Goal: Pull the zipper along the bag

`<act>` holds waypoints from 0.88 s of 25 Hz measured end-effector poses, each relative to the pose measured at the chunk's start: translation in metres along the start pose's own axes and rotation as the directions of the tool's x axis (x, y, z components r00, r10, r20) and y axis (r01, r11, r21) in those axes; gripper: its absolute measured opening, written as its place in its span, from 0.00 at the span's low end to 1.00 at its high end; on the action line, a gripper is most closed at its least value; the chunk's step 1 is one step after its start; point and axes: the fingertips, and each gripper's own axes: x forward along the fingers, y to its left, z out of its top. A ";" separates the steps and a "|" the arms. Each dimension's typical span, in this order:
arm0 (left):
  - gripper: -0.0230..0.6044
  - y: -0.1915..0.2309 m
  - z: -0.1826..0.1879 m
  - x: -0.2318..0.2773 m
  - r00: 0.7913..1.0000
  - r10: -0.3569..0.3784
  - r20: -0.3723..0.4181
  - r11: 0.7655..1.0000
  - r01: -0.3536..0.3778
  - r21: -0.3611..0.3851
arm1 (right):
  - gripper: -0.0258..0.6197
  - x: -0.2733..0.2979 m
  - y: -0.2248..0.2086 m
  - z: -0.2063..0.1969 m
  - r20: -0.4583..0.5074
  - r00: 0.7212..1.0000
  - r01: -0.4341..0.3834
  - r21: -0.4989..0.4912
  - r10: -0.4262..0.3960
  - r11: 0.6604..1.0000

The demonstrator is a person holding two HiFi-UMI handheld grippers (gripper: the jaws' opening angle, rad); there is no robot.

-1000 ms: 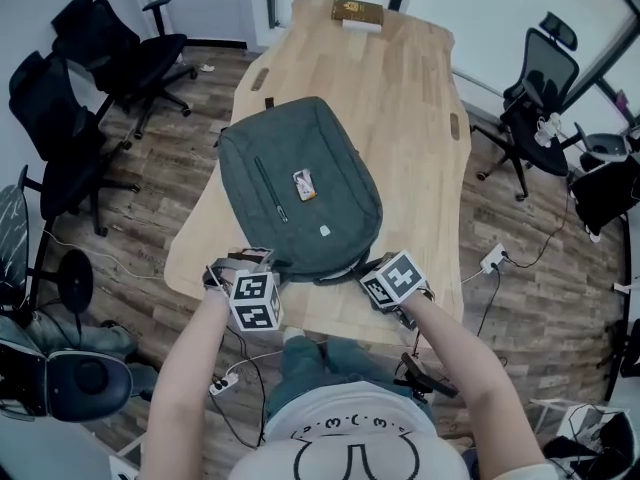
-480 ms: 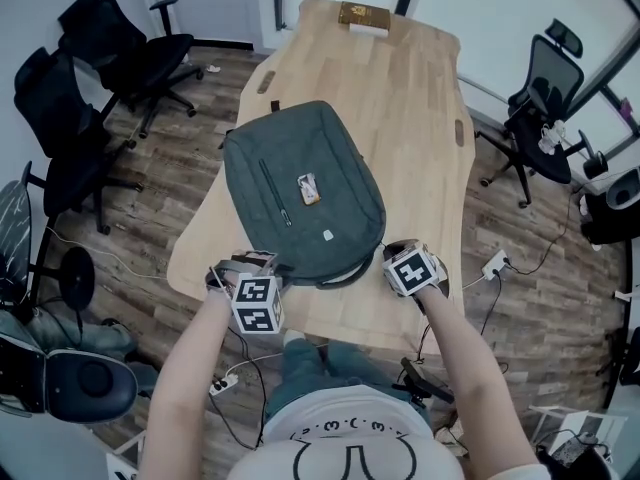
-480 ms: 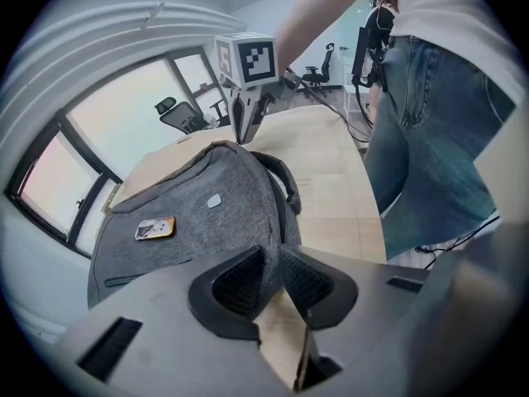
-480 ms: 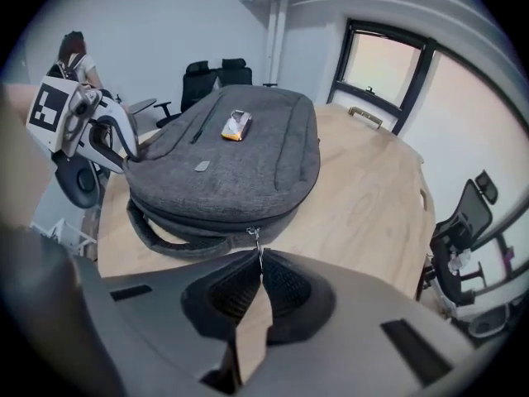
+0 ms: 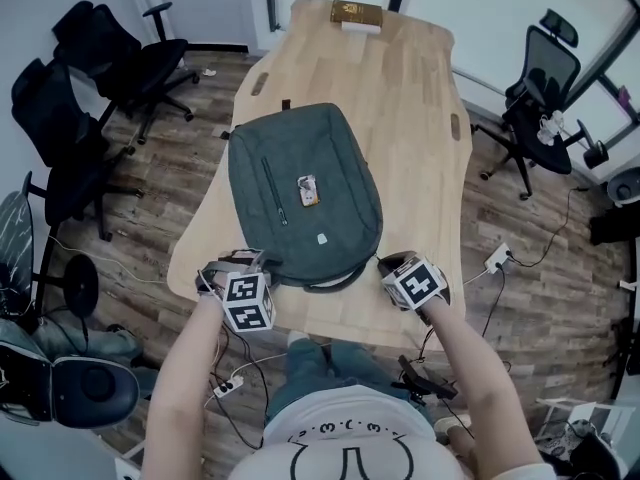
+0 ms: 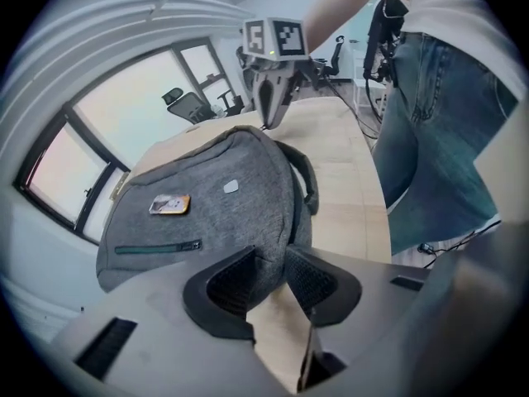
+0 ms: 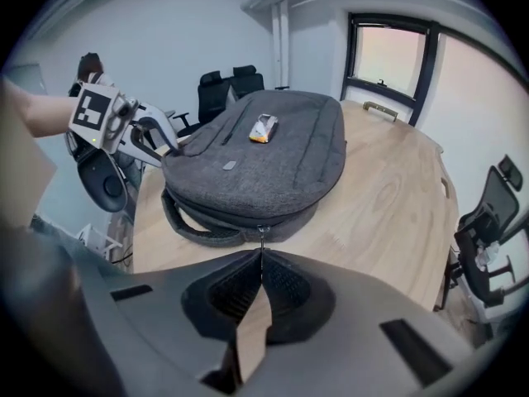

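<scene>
Centre of the head view holds a grey fabric backpack (image 5: 305,193), lying flat on a pale wooden worktop (image 5: 410,98) with its curved top end towards the bottom of the frame. A small orange-and-white tag (image 5: 307,190) sits on its front panel, just right of a dark pocket zip (image 5: 272,188). The grey carry handle (image 5: 330,280) loops off the near end.

At the lower left of the frame, the left tool (image 5: 248,260) meets the backpack's near left corner. In the left gripper view its jaws stand part-way apart and have just been opening. Grey fabric of that corner sits between the ribbed black pads (image 6: 230,281), with bare worktop showing through the gap lower down.

At the lower right of the frame, the right tool (image 5: 387,262) is at the backpack's near right edge. In the right gripper view its jaws are pressed together, and their tips pinch the thin metal zipper pull (image 7: 260,232), which hangs from the zip line low in the middle of the backpack's near side, just above the jaw tips.

A flat brown box (image 5: 357,11) rests at the far end of the worktop, at the top of the frame. Black office chairs (image 5: 110,48) stand on the wood-plank floor (image 5: 520,228) at the upper left, and another black chair (image 5: 540,78) stands at the upper right.
</scene>
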 end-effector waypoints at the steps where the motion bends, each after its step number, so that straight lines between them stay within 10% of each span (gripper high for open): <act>1: 0.23 0.004 -0.006 -0.001 1.000 0.015 -0.012 0.999 -0.016 -0.029 | 0.12 -0.001 0.008 -0.002 0.005 1.000 -0.023 0.003 0.023 1.000; 7: 0.28 0.035 -0.036 -0.003 0.983 0.153 -0.103 0.979 -0.165 -0.119 | 0.12 -0.001 0.055 -0.011 0.016 0.990 -0.141 -0.006 0.142 0.990; 13: 0.29 0.080 -0.045 -0.010 0.901 0.388 -0.193 0.905 -0.413 -0.105 | 0.12 0.010 0.077 0.005 0.038 0.988 -0.148 -0.006 0.148 0.989; 22: 0.33 0.038 0.037 -0.017 0.990 0.139 0.041 0.988 -0.135 -0.077 | 0.12 0.022 0.100 0.033 0.112 0.969 -0.233 0.130 0.219 0.964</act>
